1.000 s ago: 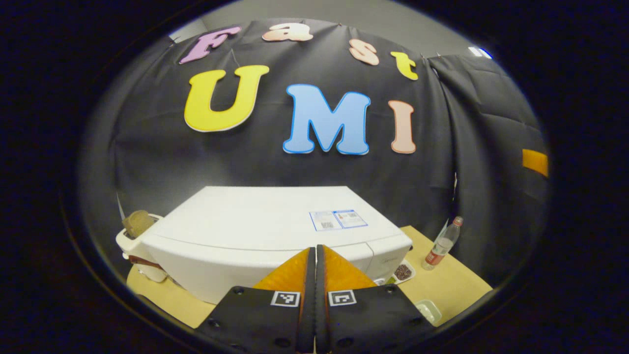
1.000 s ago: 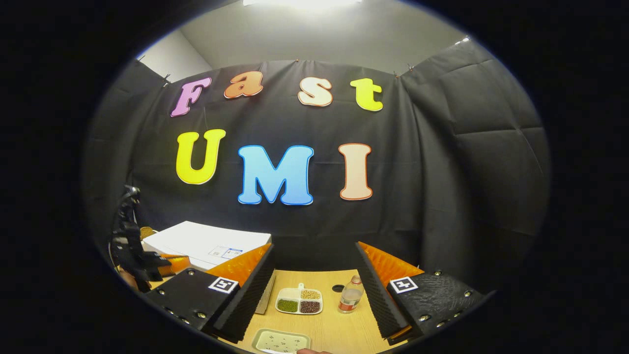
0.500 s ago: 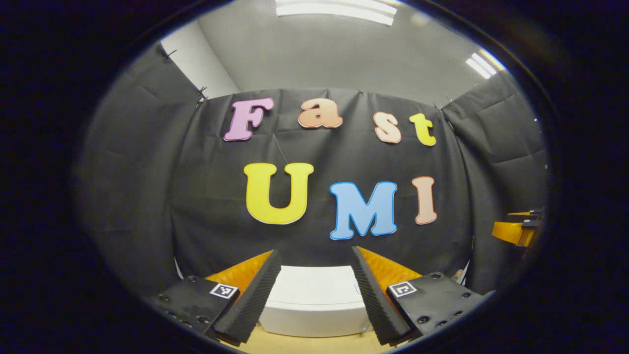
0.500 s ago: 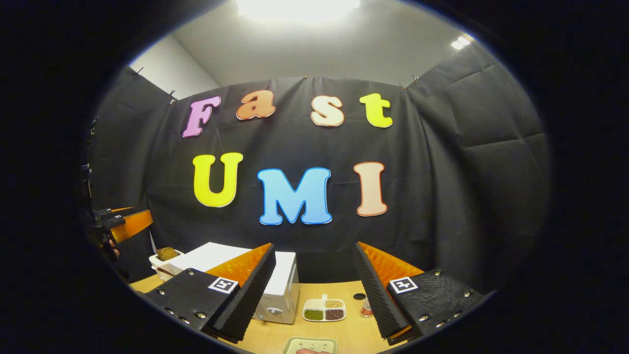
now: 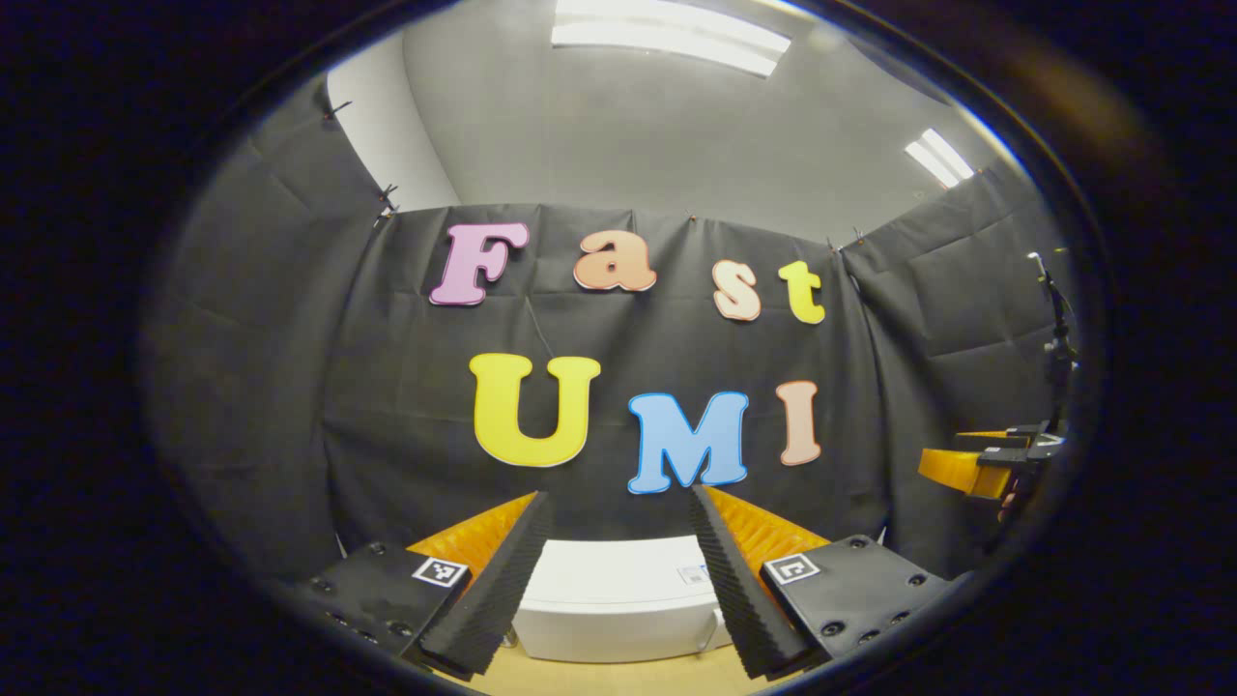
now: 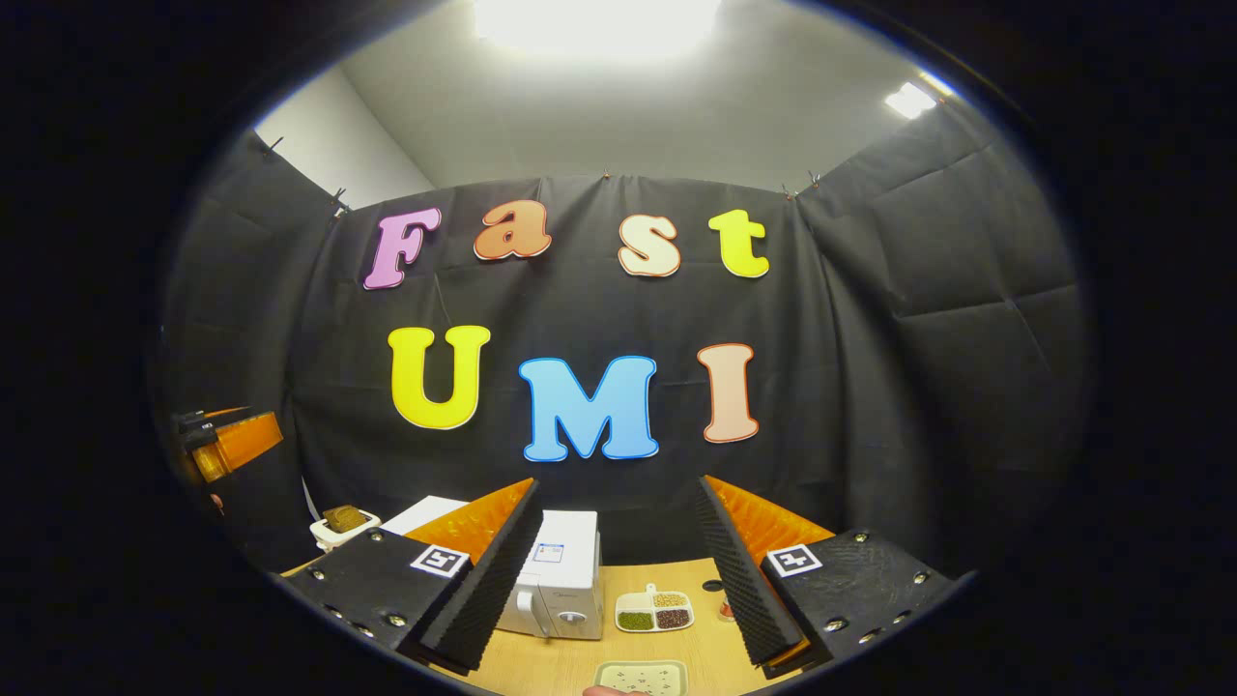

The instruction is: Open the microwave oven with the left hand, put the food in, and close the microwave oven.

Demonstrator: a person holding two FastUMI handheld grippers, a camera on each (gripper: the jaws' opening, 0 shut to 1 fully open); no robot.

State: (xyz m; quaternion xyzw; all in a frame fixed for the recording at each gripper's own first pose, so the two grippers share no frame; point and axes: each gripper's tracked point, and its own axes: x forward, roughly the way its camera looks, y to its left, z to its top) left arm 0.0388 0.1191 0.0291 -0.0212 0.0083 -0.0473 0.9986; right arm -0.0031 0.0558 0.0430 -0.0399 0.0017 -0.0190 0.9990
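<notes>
i hold both tools up and back from the microwave oven (image 5: 618,599), and neither grips anything. my left gripper (image 5: 618,580) has its fingers spread wide, with the white top of the oven showing between them, well beyond the tips. my right gripper (image 6: 618,570) is spread just as wide and empty; from it i see the microwave oven (image 6: 560,585) standing on the wooden table (image 6: 551,667), its door closed as far as i can tell.

everything else i place from the oven. just to its right lies a small divided dish (image 6: 655,613) of beans or grains. nearer to me than the oven and that dish is a pale speckled tray (image 6: 642,677), which i take to be the food to go in, though it is partly cut off at the edge. on the oven's far left stands a white toaster (image 6: 340,527) with a brown slice in it.

the oven looks heavy and rigid, so i judge it will stay put when the door is pulled. the door is smooth and stiff; a vertical handle seems to run by its edge beside the knob panel, and i would hook or pinch there with the left fingers. the tray looks light, shallow and rigid, best pinched at its rim and kept level.
</notes>
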